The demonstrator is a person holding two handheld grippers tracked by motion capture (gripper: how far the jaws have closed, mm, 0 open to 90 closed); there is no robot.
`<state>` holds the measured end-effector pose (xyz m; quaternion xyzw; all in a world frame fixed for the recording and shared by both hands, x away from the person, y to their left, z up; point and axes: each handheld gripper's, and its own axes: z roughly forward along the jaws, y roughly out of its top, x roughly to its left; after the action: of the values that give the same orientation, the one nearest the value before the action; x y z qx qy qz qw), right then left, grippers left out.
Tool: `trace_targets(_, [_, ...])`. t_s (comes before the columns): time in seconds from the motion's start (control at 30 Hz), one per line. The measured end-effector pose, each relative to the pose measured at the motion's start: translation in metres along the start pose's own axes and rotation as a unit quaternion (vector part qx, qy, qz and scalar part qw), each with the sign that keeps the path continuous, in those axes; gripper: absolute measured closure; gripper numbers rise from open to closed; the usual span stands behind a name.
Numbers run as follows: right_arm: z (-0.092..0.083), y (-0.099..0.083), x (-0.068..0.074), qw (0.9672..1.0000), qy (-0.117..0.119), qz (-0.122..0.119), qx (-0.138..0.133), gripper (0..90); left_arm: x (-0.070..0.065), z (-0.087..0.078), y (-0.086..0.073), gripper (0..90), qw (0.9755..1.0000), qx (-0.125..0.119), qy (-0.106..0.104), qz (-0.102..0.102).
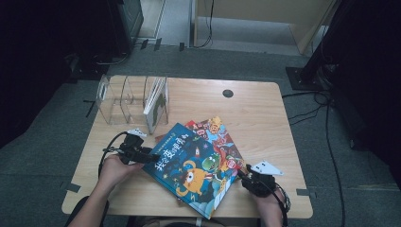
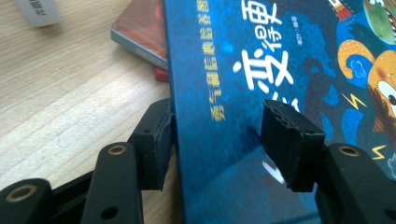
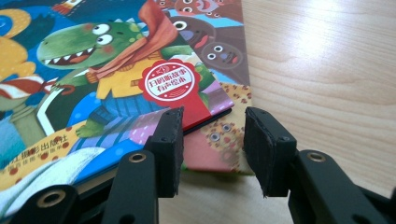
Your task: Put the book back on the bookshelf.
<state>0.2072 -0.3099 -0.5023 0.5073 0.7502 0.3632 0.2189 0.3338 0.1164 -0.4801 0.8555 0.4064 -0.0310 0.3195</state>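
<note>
Here the counter (image 1: 255, 113) fills mid-frame in the high view, with a clear rack (image 1: 124, 100) at its upper left. A blue book (image 1: 189, 165) tops a book stack (image 1: 218, 131) at lower centre. The left gripper (image 1: 150, 157), lower left, straddles the blue book's left edge, fingers (image 2: 156, 140) apart, not pressing. The right gripper (image 1: 242, 173), lower right, has fingers (image 3: 170, 144) parted around the stack's corner.
</note>
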Motion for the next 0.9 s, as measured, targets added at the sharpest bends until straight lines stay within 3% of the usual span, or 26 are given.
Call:
trace_targets(0.2, [0.005,0.005,-0.005,1.0,-0.001,0.004,0.001,57.5,-0.003,0.0,0.001,46.0,1.0,0.001,0.004,0.007])
trace_targets(0.4, [0.013,0.012,-0.008,1.0,0.004,-0.001,0.001,57.0,-0.001,0.0,0.0,46.0,1.0,-0.001,0.006,-0.001])
trace_targets(0.5, [0.017,0.016,-0.011,1.0,0.005,-0.003,0.002,57.6,0.0,-0.002,0.0,50.4,0.9999,-0.002,0.005,-0.011])
trace_targets(0.73, [0.023,0.021,-0.013,0.9999,-0.001,-0.011,-0.001,60.1,-0.003,-0.001,0.0,49.8,0.9999,0.001,0.008,-0.011])
trace_targets(0.9, [0.027,0.024,-0.014,0.9999,-0.001,-0.012,-0.003,62.6,-0.004,-0.003,0.002,50.1,0.9997,-0.018,0.008,-0.014])
